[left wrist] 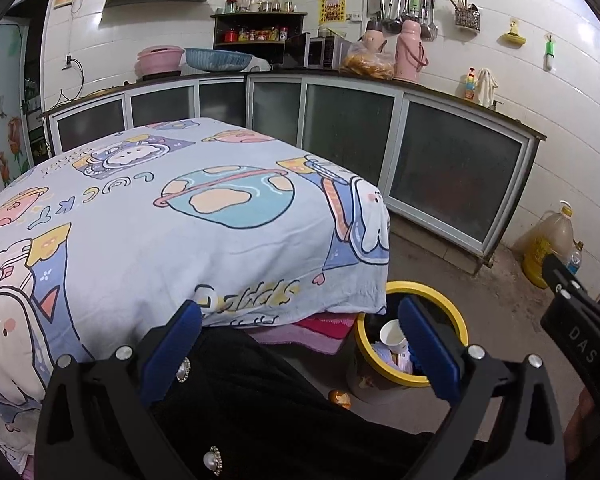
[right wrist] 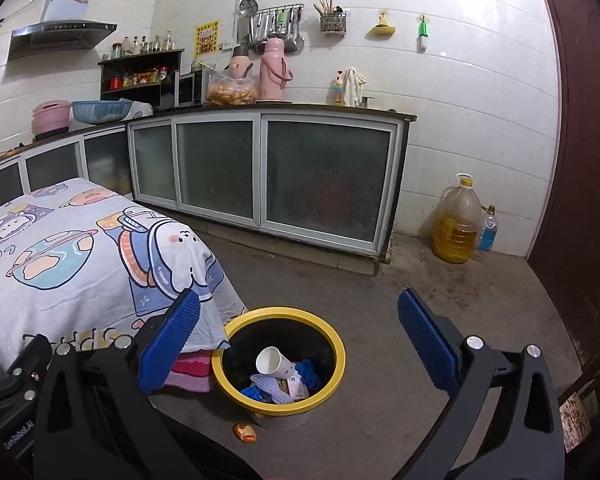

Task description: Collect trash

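Both grippers, left [left wrist: 300, 336] and right [right wrist: 300, 328], gape wide and empty above the yellow-rimmed bin [right wrist: 236, 390]. Inside the bin lies a paper cup [right wrist: 274, 362]; beside its base, an orange scrap [right wrist: 245, 432].

Both the left gripper [left wrist: 300, 336] and right gripper [right wrist: 299, 330] hang with jaws spread wide, holding nothing.

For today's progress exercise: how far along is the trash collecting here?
Done: the bin already holds a paper cup, blue scraps and a packet. In hand: nothing; the left gripper and right gripper are both open and empty. Left: an orange piece lies on the floor beside the bin. No trash shows on the visible tablecloth.
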### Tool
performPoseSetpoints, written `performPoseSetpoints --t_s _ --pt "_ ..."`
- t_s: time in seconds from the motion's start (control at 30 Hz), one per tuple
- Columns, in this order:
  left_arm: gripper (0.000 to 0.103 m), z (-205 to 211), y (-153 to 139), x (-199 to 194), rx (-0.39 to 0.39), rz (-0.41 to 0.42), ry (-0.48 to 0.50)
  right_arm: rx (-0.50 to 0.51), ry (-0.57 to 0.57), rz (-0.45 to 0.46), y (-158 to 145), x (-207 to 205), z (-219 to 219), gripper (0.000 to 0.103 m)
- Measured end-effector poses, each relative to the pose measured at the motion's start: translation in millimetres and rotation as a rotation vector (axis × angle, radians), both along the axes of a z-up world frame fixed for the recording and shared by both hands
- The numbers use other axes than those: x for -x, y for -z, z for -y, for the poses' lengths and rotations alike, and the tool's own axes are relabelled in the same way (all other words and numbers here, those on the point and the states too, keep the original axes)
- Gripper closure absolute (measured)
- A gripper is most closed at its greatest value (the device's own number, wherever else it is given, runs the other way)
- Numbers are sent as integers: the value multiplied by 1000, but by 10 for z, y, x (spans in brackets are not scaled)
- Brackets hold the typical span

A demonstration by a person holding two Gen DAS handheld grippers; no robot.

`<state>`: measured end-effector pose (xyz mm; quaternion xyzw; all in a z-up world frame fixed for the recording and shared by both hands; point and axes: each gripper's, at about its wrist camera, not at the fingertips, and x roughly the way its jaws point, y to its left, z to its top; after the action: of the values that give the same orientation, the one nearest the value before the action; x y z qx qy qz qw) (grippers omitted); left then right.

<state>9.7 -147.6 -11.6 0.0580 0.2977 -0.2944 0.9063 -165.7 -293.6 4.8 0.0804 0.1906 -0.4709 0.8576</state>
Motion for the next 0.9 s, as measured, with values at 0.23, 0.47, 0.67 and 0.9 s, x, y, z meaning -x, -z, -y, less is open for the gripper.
performPoseSetpoints --t_s 0.23,0.47,0.67,0.9 --pt "8 21 2 17 -5 3 10 9 8 6 -10 30 -19 8" --pt "8 73 45 -15 -10 -18 37 -18 43 12 -6 74 70 8" --pt "8 147 66 -11 -27 -20 67 -31 57 2 20 44 101 8" --pt "8 206 72 9 -37 -12 91 -36 64 -6 38 32 120 8"
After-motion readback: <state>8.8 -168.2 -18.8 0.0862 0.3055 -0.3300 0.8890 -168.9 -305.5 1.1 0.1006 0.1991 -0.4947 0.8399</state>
